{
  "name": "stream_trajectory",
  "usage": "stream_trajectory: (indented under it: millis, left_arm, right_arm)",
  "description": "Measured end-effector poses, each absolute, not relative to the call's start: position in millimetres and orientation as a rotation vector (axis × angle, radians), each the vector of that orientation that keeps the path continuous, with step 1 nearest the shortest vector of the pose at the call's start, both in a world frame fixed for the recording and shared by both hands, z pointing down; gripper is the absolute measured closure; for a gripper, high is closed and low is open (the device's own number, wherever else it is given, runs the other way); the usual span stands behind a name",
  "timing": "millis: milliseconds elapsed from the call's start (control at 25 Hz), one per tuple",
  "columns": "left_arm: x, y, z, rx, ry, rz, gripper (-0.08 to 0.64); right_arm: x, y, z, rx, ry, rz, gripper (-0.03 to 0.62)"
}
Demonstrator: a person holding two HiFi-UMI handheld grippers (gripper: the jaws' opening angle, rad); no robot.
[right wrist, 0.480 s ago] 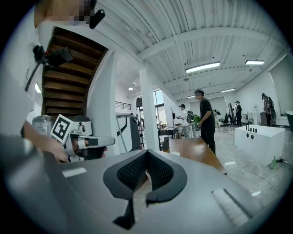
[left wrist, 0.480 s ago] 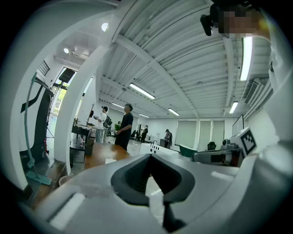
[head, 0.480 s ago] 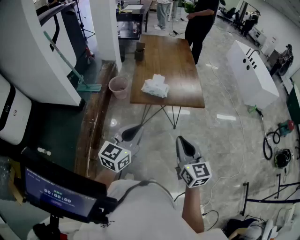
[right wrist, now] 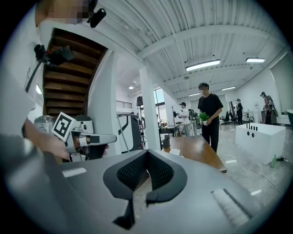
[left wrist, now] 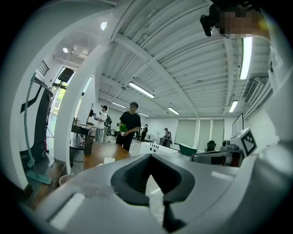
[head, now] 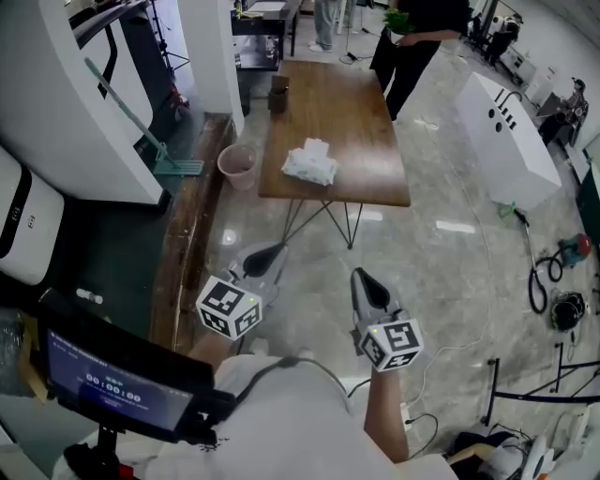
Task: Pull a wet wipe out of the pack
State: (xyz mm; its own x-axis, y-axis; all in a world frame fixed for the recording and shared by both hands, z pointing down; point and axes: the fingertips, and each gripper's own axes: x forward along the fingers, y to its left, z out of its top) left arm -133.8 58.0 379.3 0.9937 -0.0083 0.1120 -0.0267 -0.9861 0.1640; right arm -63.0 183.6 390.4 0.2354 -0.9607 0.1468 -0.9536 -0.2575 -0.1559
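Grey left gripper [left wrist: 149, 156] with jaws together on nothing, grey right gripper [right wrist: 146, 153] likewise closed and empty, both over pale polished floor [head: 441, 272], white crumpled wet wipe pack [head: 310, 164] well apart, lying on brown wooden table [head: 361, 141]

Matt wooden table [head: 349, 111], glossy stone floor [head: 448, 281]

**Person in black [head: 422, 37] stands at wooden desk [head: 347, 150]**

The person holds a green plant [head: 398, 21] at the desk's far end, where a dark cup [head: 277, 97] sits at the left corner. A pink bin [head: 236, 167] stands on the floor just left of the desk; a white cabinet [head: 506, 141] lies to the right.
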Motion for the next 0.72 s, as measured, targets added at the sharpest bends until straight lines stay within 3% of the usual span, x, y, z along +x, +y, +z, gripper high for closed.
stream_trajectory:
  millis: [720]
  left_arm:
    - [-120.8, 101.1, 398.4, 2.963, -0.080, 0.255, 0.558]
  right_arm:
    - [-47.3, 225.0, 413.7, -2.324, 1.931, -0.420, 0.586]
